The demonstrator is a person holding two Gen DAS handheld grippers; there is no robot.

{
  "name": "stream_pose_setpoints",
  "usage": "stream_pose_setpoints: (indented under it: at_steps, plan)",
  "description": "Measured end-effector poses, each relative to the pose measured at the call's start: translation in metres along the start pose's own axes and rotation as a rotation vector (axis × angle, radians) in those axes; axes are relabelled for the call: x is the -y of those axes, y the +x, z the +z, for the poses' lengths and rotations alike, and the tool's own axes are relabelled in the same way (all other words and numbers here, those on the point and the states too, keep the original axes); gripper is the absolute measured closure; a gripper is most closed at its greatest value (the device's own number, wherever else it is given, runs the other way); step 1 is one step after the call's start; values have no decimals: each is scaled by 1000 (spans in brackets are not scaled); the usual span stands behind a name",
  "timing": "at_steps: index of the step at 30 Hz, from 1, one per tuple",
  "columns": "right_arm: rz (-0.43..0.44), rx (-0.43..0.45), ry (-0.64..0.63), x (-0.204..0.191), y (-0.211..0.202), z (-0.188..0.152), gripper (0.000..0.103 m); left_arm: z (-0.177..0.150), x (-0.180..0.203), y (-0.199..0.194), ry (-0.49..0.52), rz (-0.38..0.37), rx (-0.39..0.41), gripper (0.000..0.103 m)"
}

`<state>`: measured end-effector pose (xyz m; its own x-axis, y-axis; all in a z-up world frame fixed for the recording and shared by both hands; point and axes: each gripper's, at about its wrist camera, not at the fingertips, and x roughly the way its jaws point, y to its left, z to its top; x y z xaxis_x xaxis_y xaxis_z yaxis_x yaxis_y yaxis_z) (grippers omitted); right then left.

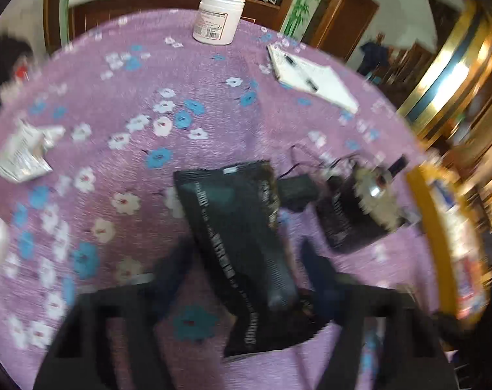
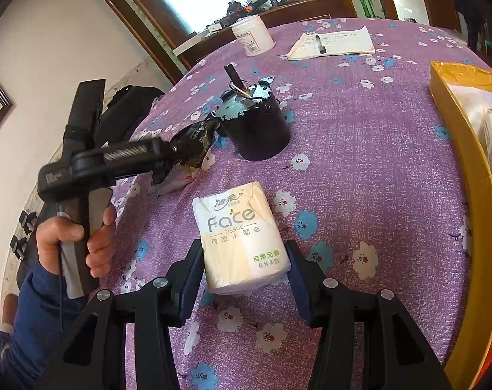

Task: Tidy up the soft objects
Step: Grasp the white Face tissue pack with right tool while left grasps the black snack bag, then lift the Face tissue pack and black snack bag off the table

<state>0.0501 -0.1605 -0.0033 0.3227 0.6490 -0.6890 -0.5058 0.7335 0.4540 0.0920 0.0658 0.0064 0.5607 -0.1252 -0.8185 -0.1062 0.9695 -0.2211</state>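
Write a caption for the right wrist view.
Right tongs clamp a tissue pack on the floral tablecloth.

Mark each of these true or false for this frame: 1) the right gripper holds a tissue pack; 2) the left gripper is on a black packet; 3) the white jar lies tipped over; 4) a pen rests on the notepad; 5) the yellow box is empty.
1) True: the right gripper has its pads against both sides of the tissue pack.
2) True: the left gripper straddles the black packet; whether its pads press yet is lost in blur.
3) False: the white jar stands upright at the far edge of the table.
4) True: a pen lies on the notepad.
5) False: the yellow box already holds pale packs.
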Motion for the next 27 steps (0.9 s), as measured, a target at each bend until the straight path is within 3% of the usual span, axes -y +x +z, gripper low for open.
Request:
stream_pose_setpoints:
  at_steps: [3,6,11,16,19,27]
  plan:
    - [0,1,-1,0,0,0,49,-7,-5,-7,-45,-20,7,70]
    - [-1,4,0,0,-1,0,49,-25,-3,-28,-43,-6,43,71]
    - [-2,7,-1,0,-2,0,49,-70,11,-68,-59,-84,116,70]
    - [-3,17,-1,0,-4,0,49,-103,22,-74,-115,-112,197,70]
    - [-2,24,1,0,-5,1,49,-100,25,-79,-107,-105,245,70]
    - [-12,47,-14,-2,-9,0,49,-95,18,-65,-133,-159,204,69]
